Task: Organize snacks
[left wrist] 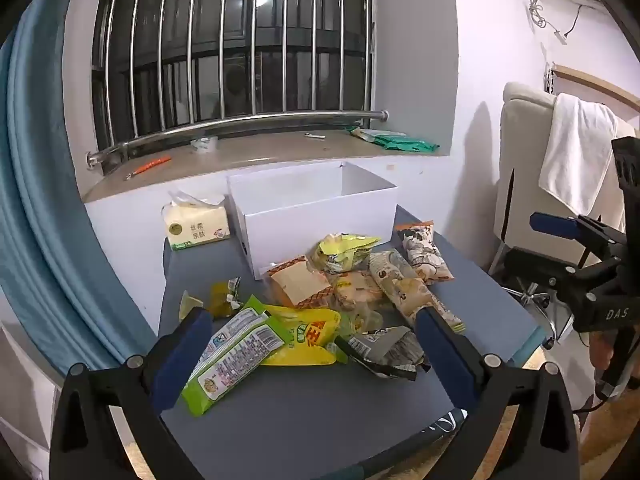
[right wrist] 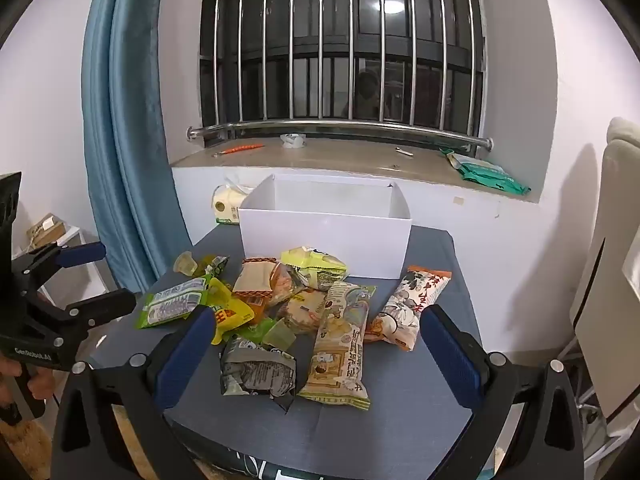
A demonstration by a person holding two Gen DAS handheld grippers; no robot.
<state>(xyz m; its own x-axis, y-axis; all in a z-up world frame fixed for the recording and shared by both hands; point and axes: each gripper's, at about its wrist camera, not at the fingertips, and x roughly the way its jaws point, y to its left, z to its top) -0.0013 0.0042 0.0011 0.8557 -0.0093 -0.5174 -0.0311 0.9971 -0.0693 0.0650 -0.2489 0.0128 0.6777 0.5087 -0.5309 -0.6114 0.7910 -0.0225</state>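
A pile of several snack packets lies on a grey table (left wrist: 304, 408) before an open white box (left wrist: 320, 216), also in the right wrist view (right wrist: 326, 240). A green packet (left wrist: 236, 356) and a yellow one (left wrist: 308, 336) lie nearest my left gripper (left wrist: 312, 356), which is open and empty above the near side of the pile. My right gripper (right wrist: 320, 356) is open and empty over a grey crumpled packet (right wrist: 260, 372) and a long beige packet (right wrist: 340, 340). An orange-topped packet (right wrist: 412, 304) lies to the right. Each gripper shows at the edge of the other's view.
A tissue pack (left wrist: 196, 220) stands left of the box. A windowsill (right wrist: 340, 156) with tape, a pen and green packets runs behind under window bars. A blue curtain (right wrist: 120, 140) hangs at the left. A chair with a white towel (left wrist: 576, 160) stands at the right.
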